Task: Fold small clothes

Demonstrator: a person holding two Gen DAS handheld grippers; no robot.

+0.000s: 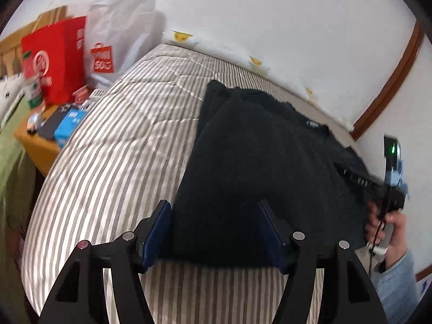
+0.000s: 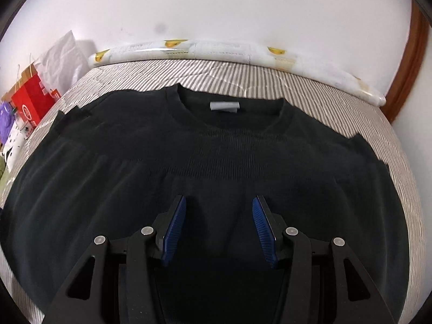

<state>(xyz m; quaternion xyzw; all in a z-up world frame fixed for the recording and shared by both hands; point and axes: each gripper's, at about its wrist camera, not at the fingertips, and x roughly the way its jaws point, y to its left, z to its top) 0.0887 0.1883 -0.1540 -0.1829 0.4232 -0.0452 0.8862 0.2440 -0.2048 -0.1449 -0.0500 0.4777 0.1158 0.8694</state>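
Note:
A black knit sweater (image 2: pixel 216 162) lies flat on a striped bed, neck away from me, with a grey label (image 2: pixel 224 106) at the collar. My right gripper (image 2: pixel 219 202) is open and empty, hovering over the sweater's middle. In the left wrist view the sweater (image 1: pixel 256 156) lies ahead, and my left gripper (image 1: pixel 214 206) is open and empty at its near side edge. The right gripper's body (image 1: pixel 391 186) and the hand holding it show at the far right of that view.
The striped bedcover (image 1: pixel 121 148) spreads to the left of the sweater. A white pillow (image 2: pixel 216 51) lies along the wall. A bedside table (image 1: pixel 40 140) with boxes, a red bag (image 1: pixel 56 59) and a white bag (image 1: pixel 118 35) stand to the left.

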